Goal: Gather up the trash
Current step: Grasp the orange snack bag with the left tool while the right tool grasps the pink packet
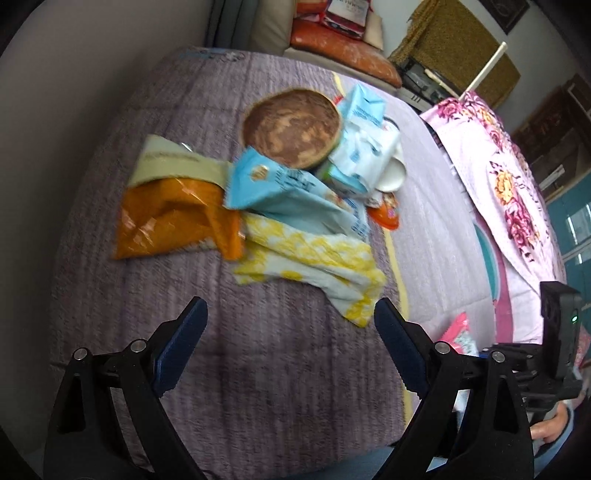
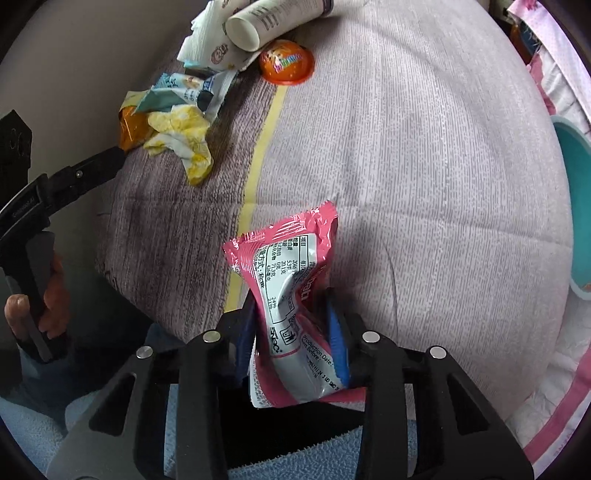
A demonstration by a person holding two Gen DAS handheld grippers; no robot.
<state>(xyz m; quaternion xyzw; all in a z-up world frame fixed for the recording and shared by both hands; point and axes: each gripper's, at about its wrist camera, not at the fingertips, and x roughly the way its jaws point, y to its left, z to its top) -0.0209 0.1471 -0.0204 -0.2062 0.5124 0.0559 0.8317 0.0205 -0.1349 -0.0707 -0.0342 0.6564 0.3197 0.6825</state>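
**Pink wrapper pinched at the bed's near edge, rubbish heap beyond**

Nearest of all, the right hand-held gripper has its blue pads closed against a crumpled pink wrapper, which stands up between them above the near edge of the bed. The wrapper's printed white panel faces the camera.

The left hand-held gripper hangs over the purple cover of the bed with its jaws spread wide and nothing between them; a hand grips its handle to the left of the pink wrapper.

Further from the pink wrapper, up and to the left past a yellow stripe in the cover, lies the heap of rubbish. Its closest piece is a yellow-and-white wrapper, with an orange bag beside it and a light blue packet overlapping both. Behind these sit a round brown lid, a pale blue carton touching it, and a white bottle lying on its side. A small orange jelly cup rests just at the heap's right edge.

Furthest from the pink wrapper, a pink flowered quilt covers the far side of the bed
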